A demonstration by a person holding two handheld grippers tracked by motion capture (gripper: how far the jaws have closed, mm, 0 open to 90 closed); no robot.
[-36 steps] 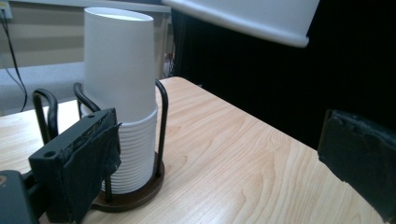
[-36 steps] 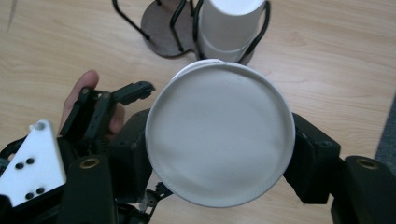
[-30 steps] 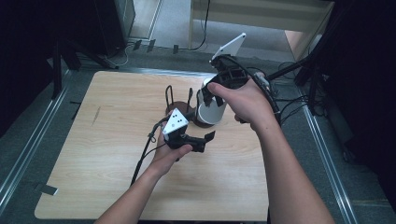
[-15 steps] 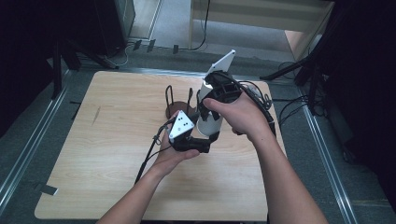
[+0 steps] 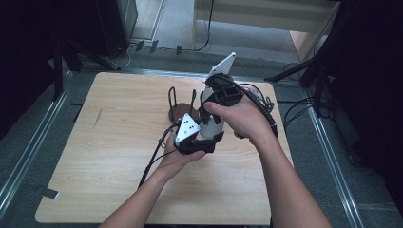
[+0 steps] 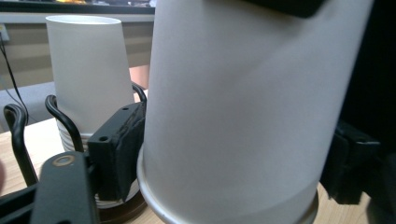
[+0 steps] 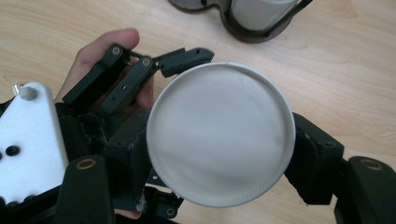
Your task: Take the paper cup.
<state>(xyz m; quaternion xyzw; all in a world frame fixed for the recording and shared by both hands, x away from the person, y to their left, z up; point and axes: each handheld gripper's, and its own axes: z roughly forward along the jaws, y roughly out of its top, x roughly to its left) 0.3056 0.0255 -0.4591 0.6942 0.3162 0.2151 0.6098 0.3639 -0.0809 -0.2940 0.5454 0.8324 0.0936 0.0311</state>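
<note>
An upturned white paper cup [image 5: 211, 127] is held just in front of the cup holder, its rim low over the table. My right gripper [image 5: 212, 114] comes down from above and is shut on its upper part; in the right gripper view the pads [image 7: 308, 158] press both sides of the cup's round base [image 7: 219, 135]. My left gripper [image 5: 203, 144] has just been closing on the cup's lower part [image 6: 233, 116], and its left pad [image 6: 116, 149] touches the wall near the rim. A second white cup [image 6: 88, 79] stands upturned in the holder behind.
The dark round cup holder [image 5: 179, 112] with black wire loops stands mid-table, just beyond the grippers. Bare wooden tabletop [image 5: 114, 142] stretches to the left and front. Metal rails [image 5: 28, 156] run along both table sides. Cables [image 5: 152, 164] trail from the left gripper.
The right hand has brought the cup down and toward the left gripper. The left jaws, wide open before, have closed around the cup's lower part.
</note>
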